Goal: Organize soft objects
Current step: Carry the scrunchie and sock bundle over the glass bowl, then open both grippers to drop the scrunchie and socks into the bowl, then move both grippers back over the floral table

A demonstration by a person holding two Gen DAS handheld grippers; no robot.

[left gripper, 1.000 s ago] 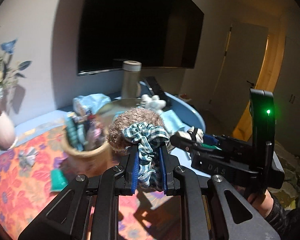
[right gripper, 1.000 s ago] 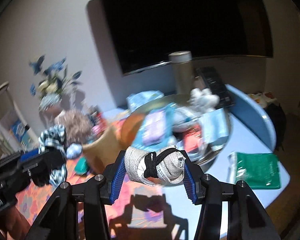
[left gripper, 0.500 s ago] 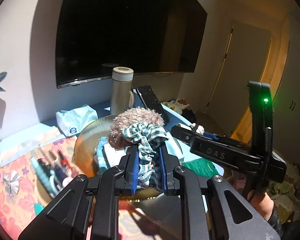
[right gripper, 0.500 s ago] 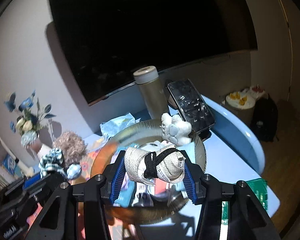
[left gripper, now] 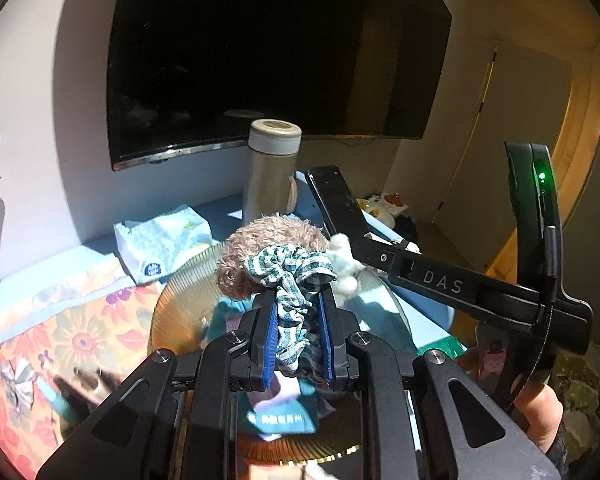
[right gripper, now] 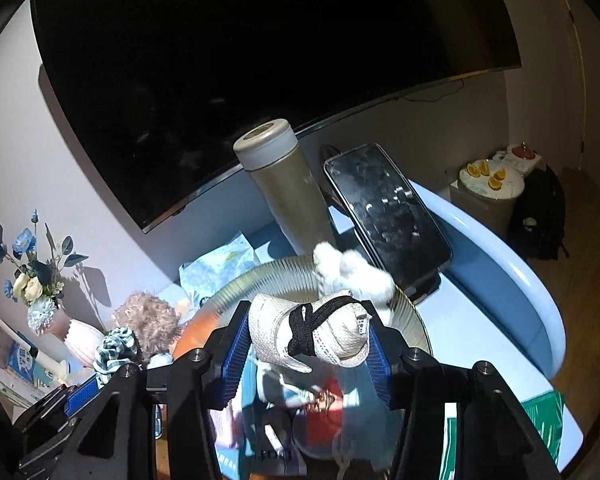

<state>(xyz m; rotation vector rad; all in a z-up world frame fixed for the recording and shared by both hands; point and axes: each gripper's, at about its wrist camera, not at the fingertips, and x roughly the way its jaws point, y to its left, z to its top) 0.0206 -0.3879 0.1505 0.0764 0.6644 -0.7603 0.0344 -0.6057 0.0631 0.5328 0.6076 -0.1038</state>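
Two hand-held tongs hover above a wide ribbed bowl (right gripper: 410, 320) on a table (right gripper: 496, 320). The left tongs (left gripper: 298, 340) are pinched nearly closed on a checked scrunchie (left gripper: 290, 276), with a fuzzy brown scrunchie (left gripper: 260, 240) bunched just behind it. The right tongs (right gripper: 308, 344) stand partly open, clamped on a cream cloth bundle (right gripper: 312, 336) tied with a black band. Both loads hang over the bowl, which already holds soft packets and cloth.

Risks, as a judgement: the cream bundle is gripped only at its sides, so a tilt could let it slip out short of the bowl. The two tongs are close together over the bowl and might knock each other. A white plush toy (right gripper: 352, 270) perched on the bowl's far rim could be nudged off. Just behind the bowl stand a tall flask (right gripper: 284, 192) and a propped phone (right gripper: 384, 212); a wide swing might topple either.

Hard to make out: the bowl's contents are blurred and half covered by the tongs. Whether the brown scrunchie is gripped or merely caught on the checked one cannot be told. Only part of a hand (left gripper: 540, 420) shows.
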